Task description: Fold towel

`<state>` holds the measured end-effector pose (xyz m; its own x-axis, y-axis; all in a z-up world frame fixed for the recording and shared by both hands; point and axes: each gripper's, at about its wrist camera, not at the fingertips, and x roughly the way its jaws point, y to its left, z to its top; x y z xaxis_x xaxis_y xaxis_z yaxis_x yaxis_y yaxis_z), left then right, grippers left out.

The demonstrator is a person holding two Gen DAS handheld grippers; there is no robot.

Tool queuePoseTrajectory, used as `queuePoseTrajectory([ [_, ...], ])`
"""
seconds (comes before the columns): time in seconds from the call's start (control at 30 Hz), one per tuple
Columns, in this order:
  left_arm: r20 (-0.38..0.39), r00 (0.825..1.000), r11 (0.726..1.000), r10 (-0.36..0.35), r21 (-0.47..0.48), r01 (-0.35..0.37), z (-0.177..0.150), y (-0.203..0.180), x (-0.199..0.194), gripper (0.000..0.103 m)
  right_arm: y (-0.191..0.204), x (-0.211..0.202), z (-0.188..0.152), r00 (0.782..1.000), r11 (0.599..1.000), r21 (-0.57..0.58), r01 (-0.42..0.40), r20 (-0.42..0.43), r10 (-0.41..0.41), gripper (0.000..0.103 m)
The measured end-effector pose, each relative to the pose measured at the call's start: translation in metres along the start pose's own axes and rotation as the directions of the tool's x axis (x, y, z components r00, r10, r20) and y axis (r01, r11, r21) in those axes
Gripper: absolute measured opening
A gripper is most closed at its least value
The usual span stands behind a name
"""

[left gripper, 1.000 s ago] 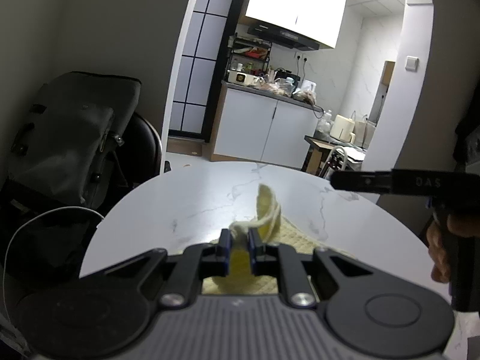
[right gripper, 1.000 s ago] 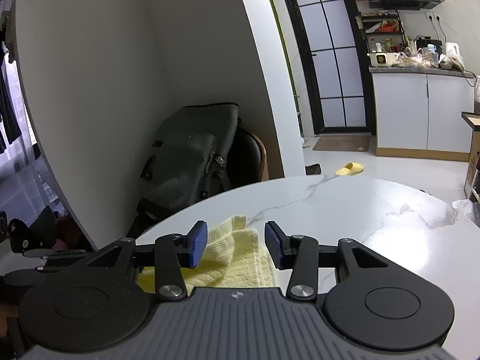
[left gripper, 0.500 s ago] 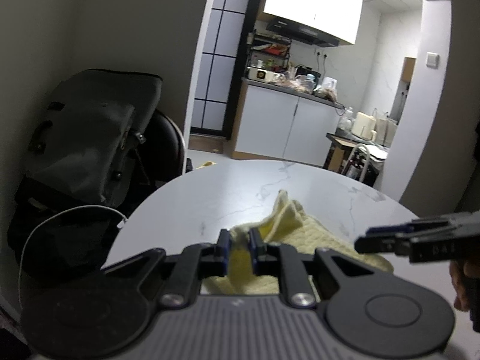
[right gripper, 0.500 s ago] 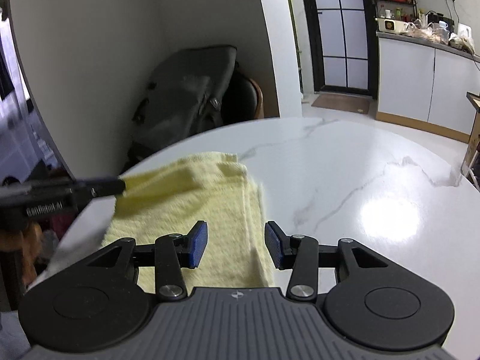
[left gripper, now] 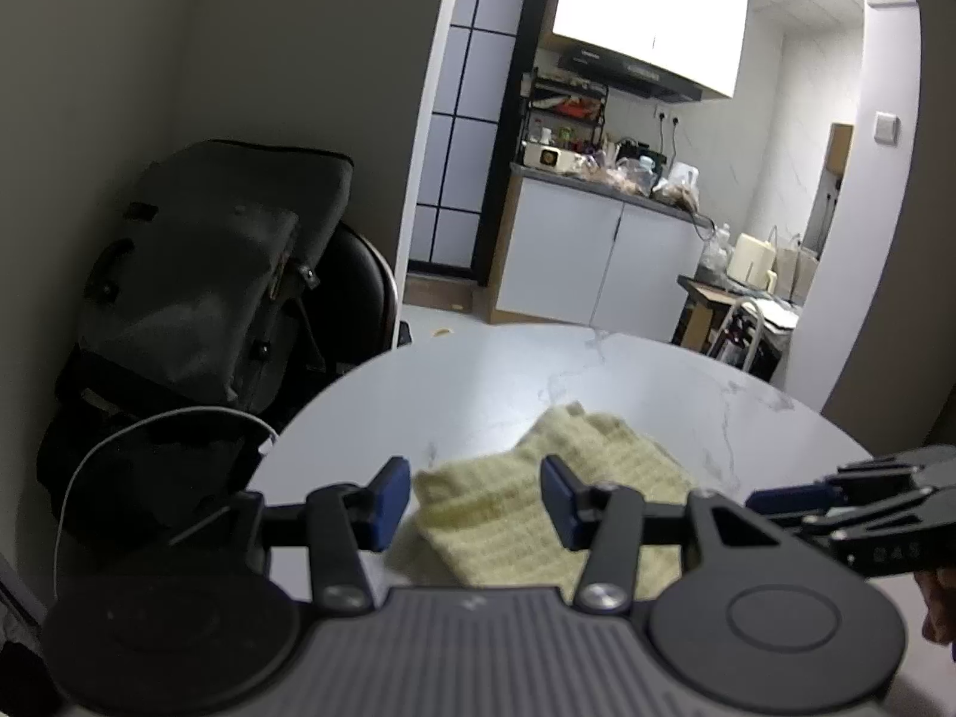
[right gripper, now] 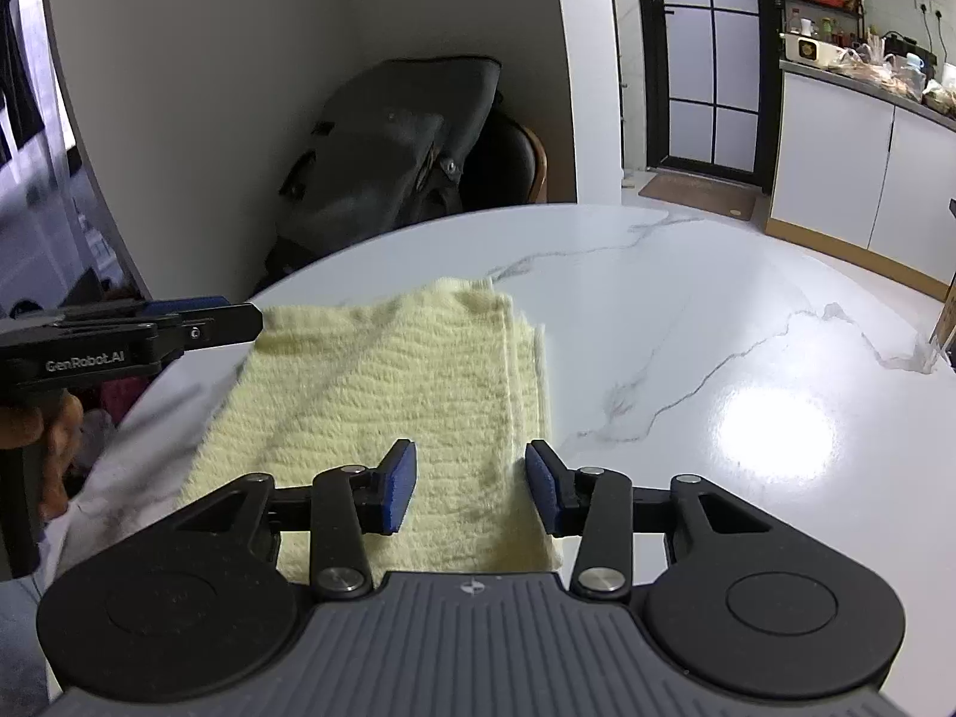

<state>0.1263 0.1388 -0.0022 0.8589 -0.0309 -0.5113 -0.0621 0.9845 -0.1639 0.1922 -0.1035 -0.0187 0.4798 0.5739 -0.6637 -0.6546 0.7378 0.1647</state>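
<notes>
A pale yellow towel lies folded in layers on the round white marble table, near its left edge. My left gripper hovers over the towel's near corner; its jaws are opening and the cloth lies loose below them. The same left gripper enters the right wrist view from the left, at the towel's far left corner. My right gripper stands just above the towel's near right edge, its jaws closing, pads apart from the cloth. It also shows at right in the left wrist view, right gripper.
A dark backpack hangs on a chair beside the table's left edge, with a white cable below it. Behind the table a doorway leads to a kitchen counter. A person's hand holds the left gripper's handle.
My left gripper has let go of the towel corner, which dropped flat onto the folded stack. My right gripper sank toward the towel's near edge and its jaws narrowed.
</notes>
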Motion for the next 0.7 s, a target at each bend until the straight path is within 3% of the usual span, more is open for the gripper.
queuePoseTrajectory([
  [0.1, -0.02, 1.0, 1.0, -0.011, 0.016, 0.012, -0.004, -0.005, 0.002, 0.052, -0.001, -0.001, -0.001, 1.0, 1.0, -0.012, 0.018, 0.001, -0.018, 0.02],
  [0.2, -0.032, 0.999, 0.999, -0.014, 0.03, 0.015, -0.008, -0.01, 0.003, 0.052, 0.0, -0.004, -0.002, 1.0, 1.0, -0.025, 0.013, 0.004, -0.013, 0.012],
  [0.5, -0.056, 0.998, 0.997, -0.041, 0.065, 0.045, -0.019, -0.024, 0.002, 0.052, -0.001, -0.02, -0.006, 0.999, 0.999, -0.029, 0.026, 0.037, -0.024, 0.009],
  [0.7, -0.08, 0.997, 0.993, -0.02, 0.111, 0.029, -0.025, -0.032, 0.01, 0.052, -0.004, -0.03, -0.009, 0.999, 0.999, -0.033, 0.027, 0.039, -0.026, 0.009],
])
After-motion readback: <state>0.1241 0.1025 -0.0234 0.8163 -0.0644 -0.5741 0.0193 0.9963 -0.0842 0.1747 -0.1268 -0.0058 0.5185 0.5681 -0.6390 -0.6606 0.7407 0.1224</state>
